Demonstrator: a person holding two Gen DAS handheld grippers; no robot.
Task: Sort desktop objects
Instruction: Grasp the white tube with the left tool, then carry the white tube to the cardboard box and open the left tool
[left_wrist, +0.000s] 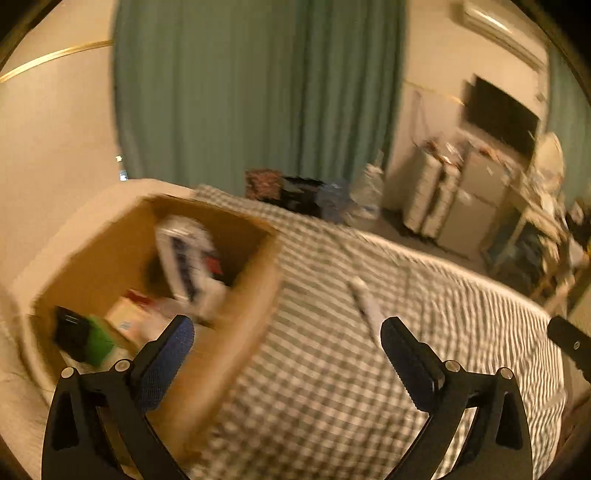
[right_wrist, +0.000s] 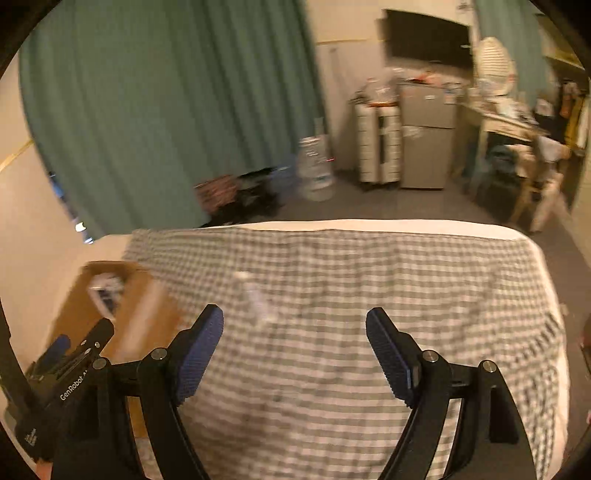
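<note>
One cardboard box (left_wrist: 255, 302) sits at the left edge of the checked bedspread (left_wrist: 369, 387). One white pen-like object (left_wrist: 365, 306) lies mid-bedspread. The box's contents are too blurred to count.

Both hand-held tools look alike: the left gripper (left_wrist: 287, 332) and the right gripper (right_wrist: 294, 325) each have two matte black, angular arms with triangular cut-outs near the base, joined by round silver screw heads at the pivots. Each finger ends in a blue pad (left_wrist: 166, 363) with a fine ribbed or knurled texture. On the black body of the left tool, seen from the right camera, white lettering reads "GenRobot" (right_wrist: 72, 388)
</note>
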